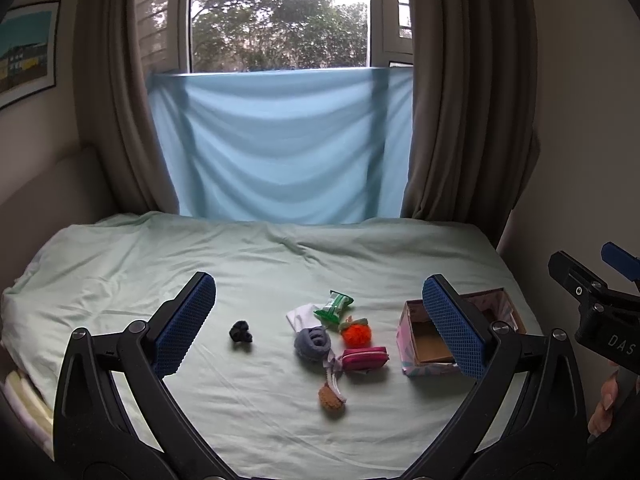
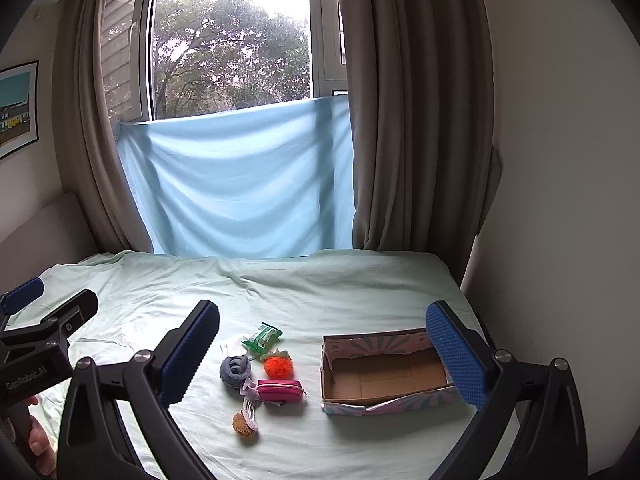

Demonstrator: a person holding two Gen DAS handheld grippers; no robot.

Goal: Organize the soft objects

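Bed [image 2: 320, 292] carries all. Open box [image 2: 384, 376], empty, is my landmark; beside its open side lie pink pouch [image 2: 280, 390], grey sock roll [image 2: 235, 368], orange pompom [image 2: 279, 365]. Both fingers spread wide, holding nothing. Risk: soft sheet bunches into a pinch.

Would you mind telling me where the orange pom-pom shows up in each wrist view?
Left wrist: the orange pom-pom lies centre-right on the bed, left of the cardboard box.
Right wrist: the pom-pom lies lower centre, left of the box.
Shared landmark: the pink zip pouch just below it.
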